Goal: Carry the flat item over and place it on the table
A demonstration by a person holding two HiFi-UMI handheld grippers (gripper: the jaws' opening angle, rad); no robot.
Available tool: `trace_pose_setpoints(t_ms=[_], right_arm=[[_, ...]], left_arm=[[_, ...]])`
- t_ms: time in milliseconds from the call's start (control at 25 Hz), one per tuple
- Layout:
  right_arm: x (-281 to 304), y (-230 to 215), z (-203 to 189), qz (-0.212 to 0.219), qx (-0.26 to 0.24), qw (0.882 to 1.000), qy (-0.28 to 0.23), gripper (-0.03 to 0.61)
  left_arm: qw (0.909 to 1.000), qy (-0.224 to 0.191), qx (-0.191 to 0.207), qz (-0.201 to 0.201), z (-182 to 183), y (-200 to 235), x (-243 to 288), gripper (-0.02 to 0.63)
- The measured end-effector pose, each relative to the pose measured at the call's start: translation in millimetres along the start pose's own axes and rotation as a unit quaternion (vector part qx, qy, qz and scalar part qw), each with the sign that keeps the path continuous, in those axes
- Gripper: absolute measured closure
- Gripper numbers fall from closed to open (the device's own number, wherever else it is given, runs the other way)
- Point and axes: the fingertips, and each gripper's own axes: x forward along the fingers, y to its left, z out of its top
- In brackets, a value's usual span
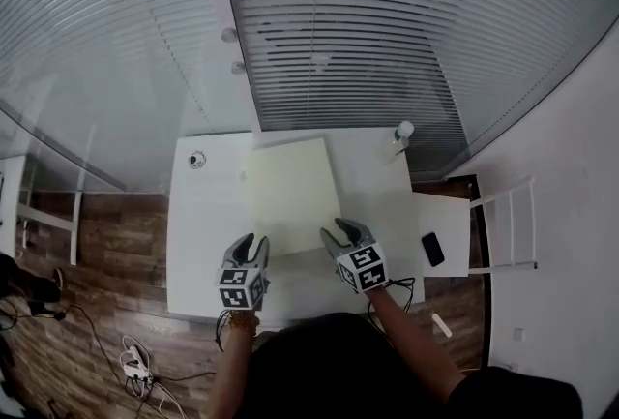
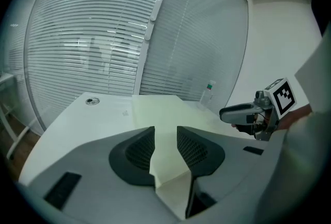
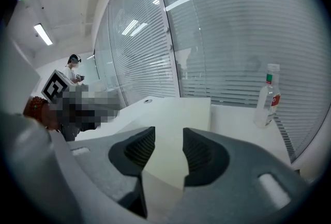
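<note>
Currently the pale cream flat square board (image 1: 290, 194) lies on the white table (image 1: 198, 233), centre-far. At its near corners, left gripper (image 1: 248, 241) and right gripper (image 1: 340, 231): jaws part-open, no pad visibly pressing. Judged light, stiff, smooth. Best pinched along the near edge, both corners together.

Office premises: glass partition walls (image 1: 126, 49) with slatted blinds (image 1: 387, 30), white counter (image 1: 203, 224), wood-pattern floor (image 1: 116, 243), ceiling strip lights (image 3: 42, 34).

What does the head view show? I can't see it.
From above: the left gripper and right gripper sit at the near corners of a pale yellow flat board on a white table. A clear plastic bottle stands far right.
</note>
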Motion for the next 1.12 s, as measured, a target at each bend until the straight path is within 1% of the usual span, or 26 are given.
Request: trace_pose_setpoints(t_ms=[120, 200, 320, 440, 520, 640, 760, 800, 960, 1120], right_arm=[[-11, 5, 5, -0.011, -0.015, 1.000, -0.013, 0.437], [-17, 9, 6, -0.015, -0.018, 1.000, -0.020, 0.463], [-24, 15, 5, -0.018, -0.021, 0.999, -0.025, 0.468], [-29, 21, 6, -0.023, -0.026, 0.999, -0.029, 0.503], [-33, 25, 6, -0.024, -0.027, 0.999, -0.032, 0.512], [-37, 34, 7, -0.023, -0.035, 0.998, -0.035, 0.565], [-41, 43, 7, -0.021, -0.040, 0.998, -0.039, 0.569], [-43, 46, 6, -0.020, -0.041, 0.998, -0.039, 0.578], [-52, 59, 3, -0.021, -0.041, 0.998, -0.039, 0.580], [-65, 69, -2, -0.024, -0.053, 0.997, -0.041, 0.580]], left_arm=[[0.9998, -0.003, 0.016, 0.009, 1, -5, -9, 0.482], [0.9995, -0.010, 0.027, 0.014, 4, -9, -14, 0.495], [0.9992, -0.012, 0.035, 0.016, 4, -13, -22, 0.511], [0.9989, -0.010, 0.042, 0.015, 0, -15, -29, 0.539], [0.9985, -0.017, 0.048, 0.019, 4, -16, -37, 0.547], [0.9984, -0.025, 0.048, 0.019, 1, -16, -47, 0.569], [0.9984, -0.027, 0.047, 0.014, -10, -16, -53, 0.580], [0.9984, -0.028, 0.047, 0.012, -12, -17, -56, 0.583], [0.9986, -0.029, 0.043, 0.004, -15, -22, -66, 0.590], [0.9982, -0.029, 0.052, -0.006, -19, -34, -81, 0.594]])
